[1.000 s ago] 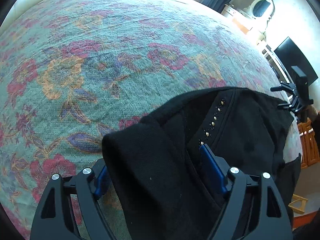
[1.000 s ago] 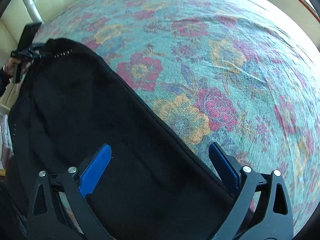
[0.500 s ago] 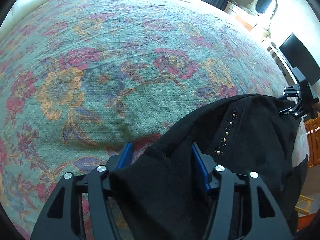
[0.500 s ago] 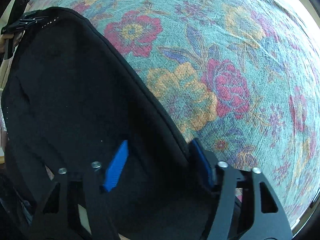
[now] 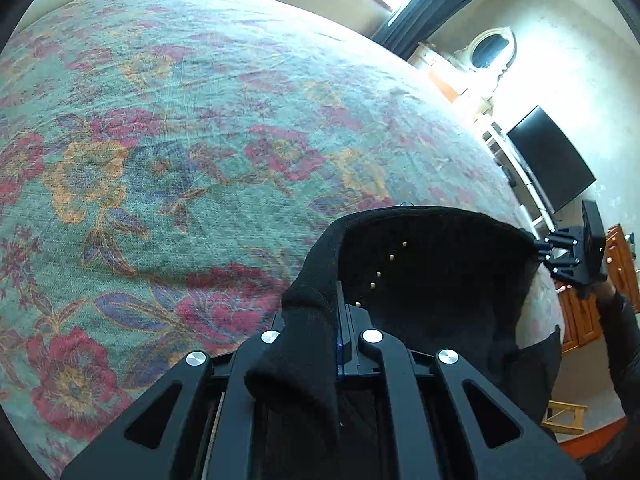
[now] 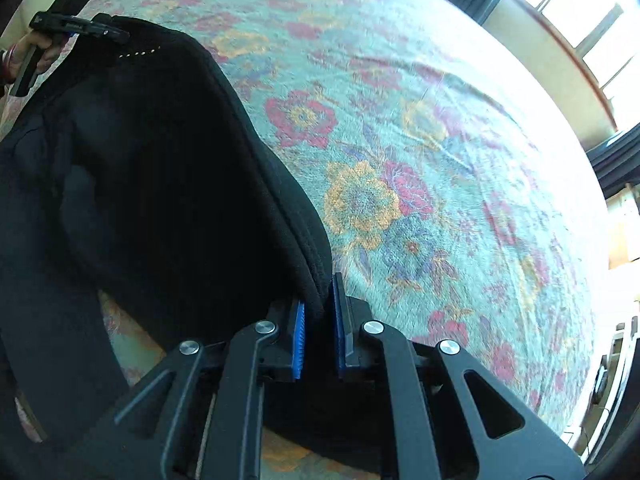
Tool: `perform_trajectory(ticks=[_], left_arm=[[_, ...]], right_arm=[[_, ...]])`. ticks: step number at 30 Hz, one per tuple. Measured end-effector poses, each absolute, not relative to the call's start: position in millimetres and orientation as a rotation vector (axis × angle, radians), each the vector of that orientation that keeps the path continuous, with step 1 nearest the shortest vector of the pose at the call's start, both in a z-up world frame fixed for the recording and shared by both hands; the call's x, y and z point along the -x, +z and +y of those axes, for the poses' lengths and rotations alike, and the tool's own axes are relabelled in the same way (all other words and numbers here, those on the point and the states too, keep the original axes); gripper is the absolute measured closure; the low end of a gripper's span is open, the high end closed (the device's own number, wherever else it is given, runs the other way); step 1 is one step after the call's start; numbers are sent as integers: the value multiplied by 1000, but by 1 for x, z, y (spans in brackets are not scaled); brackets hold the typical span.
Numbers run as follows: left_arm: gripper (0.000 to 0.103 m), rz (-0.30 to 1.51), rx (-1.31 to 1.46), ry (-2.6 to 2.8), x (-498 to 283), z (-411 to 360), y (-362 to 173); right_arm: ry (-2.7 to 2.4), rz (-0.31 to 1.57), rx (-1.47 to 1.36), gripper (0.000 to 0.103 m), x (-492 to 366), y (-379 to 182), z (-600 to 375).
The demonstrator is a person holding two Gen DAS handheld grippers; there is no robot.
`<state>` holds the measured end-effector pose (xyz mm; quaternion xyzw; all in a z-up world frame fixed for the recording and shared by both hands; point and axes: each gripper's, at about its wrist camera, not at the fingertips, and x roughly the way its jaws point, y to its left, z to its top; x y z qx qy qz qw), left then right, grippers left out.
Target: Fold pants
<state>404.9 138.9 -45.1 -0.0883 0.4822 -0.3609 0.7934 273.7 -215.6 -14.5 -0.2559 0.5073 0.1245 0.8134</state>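
Black pants (image 5: 436,276) with a row of small studs hang stretched between my two grippers above the floral bedspread (image 5: 192,152). My left gripper (image 5: 334,312) is shut on one corner of the waistband; the cloth drapes over its left finger. My right gripper (image 6: 320,304) is shut on the other waistband edge of the pants (image 6: 160,168). The right gripper also shows in the left wrist view (image 5: 568,258), and the left gripper in the right wrist view (image 6: 80,28), each at the far corner of the cloth.
The bedspread (image 6: 440,160) covers a wide bed. A dark TV screen (image 5: 552,164), wooden cabinets (image 5: 616,264) and a wall mirror (image 5: 486,52) stand past the bed's right edge. Windows with dark curtains (image 6: 576,8) are at the back.
Both grippers closed from wide open onto the waistband, then lifted it off the bedspread. The pants now hang taut between them.
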Motion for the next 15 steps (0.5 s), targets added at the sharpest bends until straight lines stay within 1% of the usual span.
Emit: perform_trajectory(ticks=[4, 7, 10, 12, 13, 14, 15], left_arm=[[94, 937, 248, -873, -362, 154, -17], [94, 881, 282, -949, -321, 166, -4], [91, 884, 299, -987, -273, 179, -4], [77, 911, 284, -959, -242, 188, -13], [59, 927, 289, -932, -230, 194, -20], [45, 957, 307, -899, -221, 201, -29], [34, 988, 321, -865, -211, 207, -37]], right_arm=[[162, 916, 650, 92, -194, 5, -185], [95, 839, 735, 92, -126, -3, -165], [92, 844, 734, 92, -63, -25, -150], [105, 888, 778, 92, -28, -49, -135], [107, 908, 794, 88, -13, -62, -131], [114, 928, 794, 83, -12, -82, -121], [134, 947, 776, 76, -7, -89, -117]])
